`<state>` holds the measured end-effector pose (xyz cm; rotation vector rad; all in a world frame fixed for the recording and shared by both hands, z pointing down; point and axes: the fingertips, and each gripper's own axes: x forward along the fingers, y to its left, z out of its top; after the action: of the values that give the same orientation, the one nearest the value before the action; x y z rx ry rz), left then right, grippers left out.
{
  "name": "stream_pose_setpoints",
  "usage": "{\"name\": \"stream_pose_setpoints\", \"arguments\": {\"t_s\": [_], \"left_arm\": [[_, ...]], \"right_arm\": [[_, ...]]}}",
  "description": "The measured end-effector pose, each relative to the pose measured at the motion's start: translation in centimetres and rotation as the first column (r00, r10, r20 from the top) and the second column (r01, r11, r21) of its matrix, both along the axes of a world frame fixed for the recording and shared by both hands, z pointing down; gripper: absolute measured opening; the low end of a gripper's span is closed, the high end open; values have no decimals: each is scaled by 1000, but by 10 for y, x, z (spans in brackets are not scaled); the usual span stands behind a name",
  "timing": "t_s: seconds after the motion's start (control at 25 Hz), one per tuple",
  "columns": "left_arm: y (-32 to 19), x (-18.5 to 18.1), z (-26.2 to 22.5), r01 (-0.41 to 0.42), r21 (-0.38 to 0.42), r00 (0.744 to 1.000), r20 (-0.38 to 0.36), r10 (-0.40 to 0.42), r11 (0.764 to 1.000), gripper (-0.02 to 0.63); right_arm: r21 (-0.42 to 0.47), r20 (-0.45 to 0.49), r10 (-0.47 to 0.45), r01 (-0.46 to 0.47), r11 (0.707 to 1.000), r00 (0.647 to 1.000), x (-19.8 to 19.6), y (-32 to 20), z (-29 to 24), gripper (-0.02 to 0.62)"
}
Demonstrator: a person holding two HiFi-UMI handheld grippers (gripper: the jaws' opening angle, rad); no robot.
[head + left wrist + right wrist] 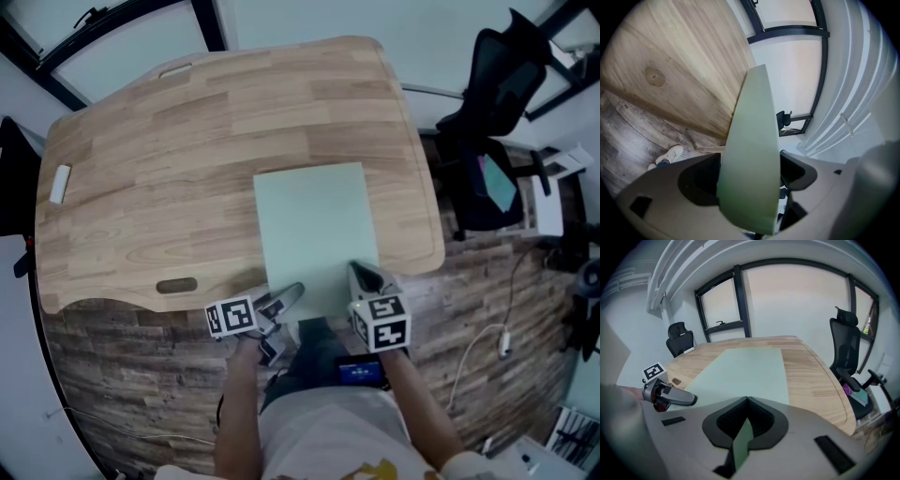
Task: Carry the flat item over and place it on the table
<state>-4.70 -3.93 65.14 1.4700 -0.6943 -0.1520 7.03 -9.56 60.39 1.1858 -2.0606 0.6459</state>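
- The flat sheet (314, 234), pale green, lay spread on the bench (141, 169), right of its middle. Its near edge hung just past the bench's front rim.
- My right gripper (366, 281) was pinched shut on that overhanging edge, at the bench's front right.
- My left gripper (283, 300) stood wide at the same rim. The sheet's edge ran between its jaws with a gap on both sides, so it gripped nothing.
- I judged the sheet light, thin and fairly stiff, since it lay flat without sagging. It looked smooth enough to slide on the wood.
- The overhanging edge seemed the only easy place to take hold.
- A small white block (59, 183) sat at the bench's far left, well apart from the sheet.
- An office chair (497, 122) stood off the bench's right side and a cable (502, 342) trailed on the floor. Neither blocked anything.
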Motion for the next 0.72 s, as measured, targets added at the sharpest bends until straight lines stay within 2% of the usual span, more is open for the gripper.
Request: {"name": "stream_pose_setpoints", "arguments": {"t_s": [0.36,0.6,0.72], "left_arm": [[0,-3,-1,8,1,1000,13,-8,1000,370],[2,-9,-1,57,-5,998,-17,-57,998,370],[4,-13,-1,57,-2,998,1,-57,998,370]], "right_arm": [[2,5,3,-3,1000,1000,-1,0,4,-4],[2,-4,0,0,1000,1000,1,-1,3,-3],[6,-5,1,-1,1000,1000,1,-1,5,-4]]}}
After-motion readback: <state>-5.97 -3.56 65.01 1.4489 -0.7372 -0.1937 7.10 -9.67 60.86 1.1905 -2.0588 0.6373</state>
